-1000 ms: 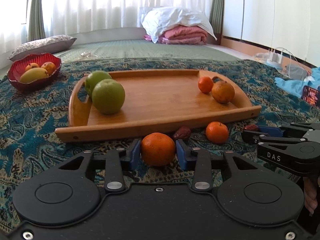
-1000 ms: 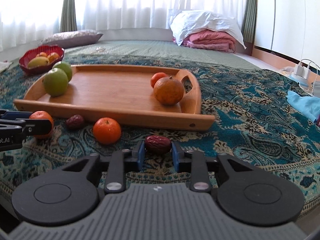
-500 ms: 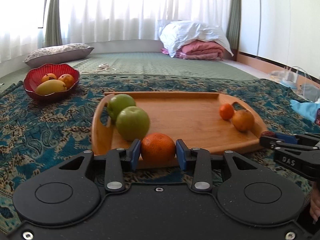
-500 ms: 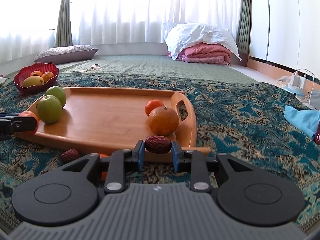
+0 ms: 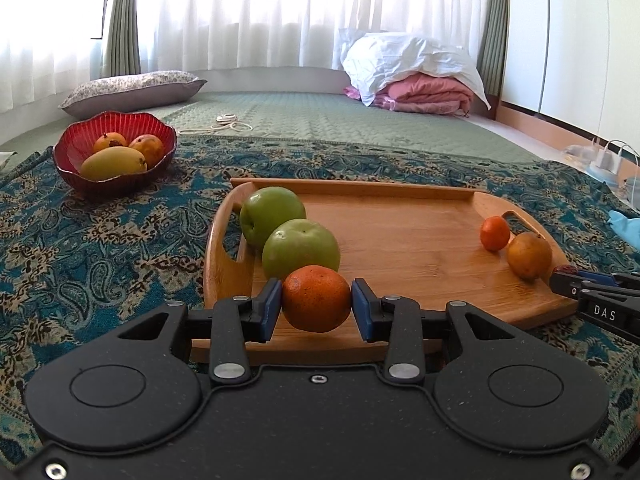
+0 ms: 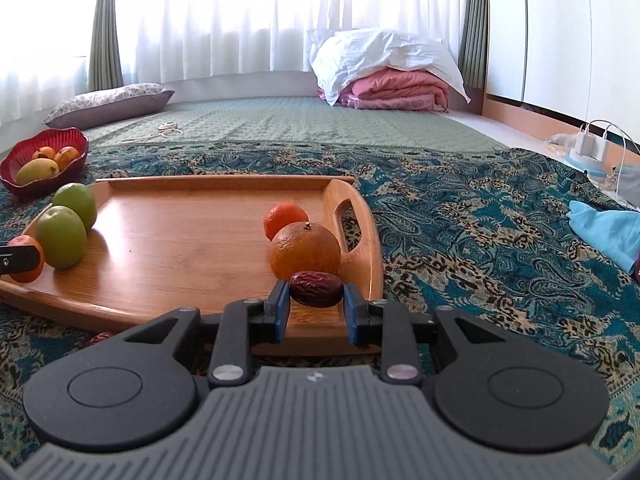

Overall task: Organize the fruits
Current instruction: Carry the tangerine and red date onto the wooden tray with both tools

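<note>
**Left wrist view: an orange and a date held over the tray**

Left wrist view: the left gripper is clamped on an orange, its blue pads pressed to both sides of the fruit. The orange hangs over the near edge of the wooden tray, just in front of two green apples at the tray's left end. At the right end lie a small tangerine and a larger, duller orange fruit, touching each other beside the handle cut-out. A red bowl with a mango and two more fruits stands on the patterned cloth, well apart to the left.

Right wrist view: the right gripper is closed tight on a wrinkled dark red date, held above the tray's near right corner, just in front of the larger orange fruit. Another date lies on the cloth below the tray's front edge, partly hidden by the gripper body.
</note>
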{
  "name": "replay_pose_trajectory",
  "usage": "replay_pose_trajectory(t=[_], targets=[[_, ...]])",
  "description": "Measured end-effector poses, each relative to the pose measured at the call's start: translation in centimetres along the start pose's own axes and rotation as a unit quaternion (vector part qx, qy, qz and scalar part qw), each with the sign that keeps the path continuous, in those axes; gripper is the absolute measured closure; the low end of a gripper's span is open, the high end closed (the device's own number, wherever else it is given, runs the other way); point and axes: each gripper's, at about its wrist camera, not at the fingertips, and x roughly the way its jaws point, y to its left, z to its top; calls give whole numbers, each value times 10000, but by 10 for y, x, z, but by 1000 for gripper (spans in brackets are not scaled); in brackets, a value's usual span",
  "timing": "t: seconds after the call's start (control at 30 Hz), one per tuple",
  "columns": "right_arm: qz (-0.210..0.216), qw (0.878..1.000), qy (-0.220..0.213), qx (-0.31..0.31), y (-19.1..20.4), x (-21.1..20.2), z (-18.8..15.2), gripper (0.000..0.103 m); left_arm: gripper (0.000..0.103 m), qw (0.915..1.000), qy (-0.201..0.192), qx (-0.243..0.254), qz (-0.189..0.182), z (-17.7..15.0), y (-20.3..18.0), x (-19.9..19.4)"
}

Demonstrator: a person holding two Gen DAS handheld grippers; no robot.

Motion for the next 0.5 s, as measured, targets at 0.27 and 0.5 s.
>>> replay_pose_trajectory(t=[0.27, 0.5], targets=[[-23, 9999, 105, -78, 3, 9, -2, 70, 67, 10000, 16, 13, 9, 0, -1, 11], [-24, 9999, 144, -67, 3, 15, -1, 70, 67, 10000, 95, 17, 21, -2, -2, 17]])
